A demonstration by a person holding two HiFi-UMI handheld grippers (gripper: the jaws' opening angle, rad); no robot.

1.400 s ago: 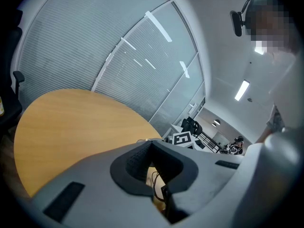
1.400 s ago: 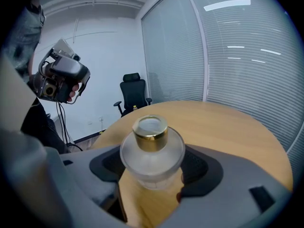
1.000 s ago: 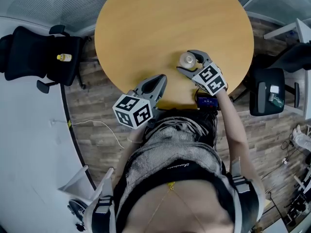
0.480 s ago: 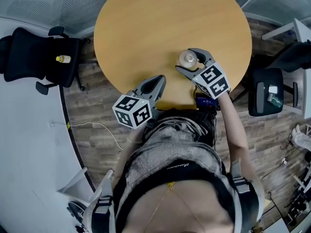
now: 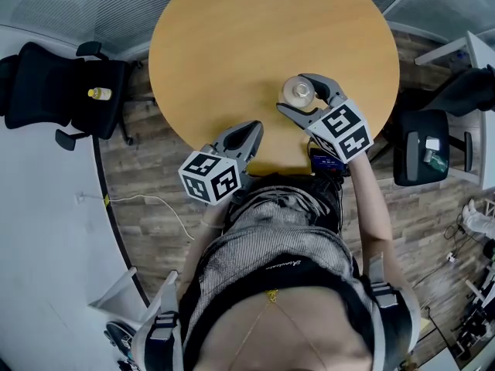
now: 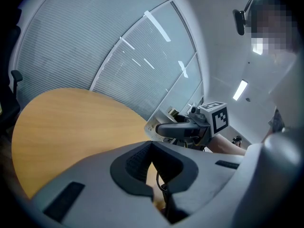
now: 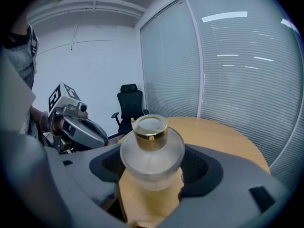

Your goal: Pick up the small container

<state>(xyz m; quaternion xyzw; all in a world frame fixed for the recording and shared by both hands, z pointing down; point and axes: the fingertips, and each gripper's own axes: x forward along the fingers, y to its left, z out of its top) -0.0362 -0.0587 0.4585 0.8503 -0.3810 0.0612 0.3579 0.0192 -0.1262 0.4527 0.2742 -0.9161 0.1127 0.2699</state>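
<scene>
We see the small frosted-glass container with a gold cap (image 5: pixel 298 92) (image 7: pixel 152 148) over the round wooden counter (image 5: pixel 232 45), toward its 5 o'clock edge. Its frosted wall hides any contents. The right gripper (image 5: pixel 296 93) (image 7: pixel 154 169) reaches in from 5 o'clock, its fingers (image 7: pixel 202 165) clamped on the container's two sides. The left gripper (image 5: pixel 254 127) (image 6: pixel 152 148) hangs at the counter's 7 o'clock edge, fingers together and holding nothing.

A round wooden table (image 5: pixel 232 45) stood before me. On my left, a black office chair (image 5: pixel 46 83) carried a small yellow bottle (image 5: pixel 97 93), a white cable (image 5: pixel 155 201) trailing nearby.
</scene>
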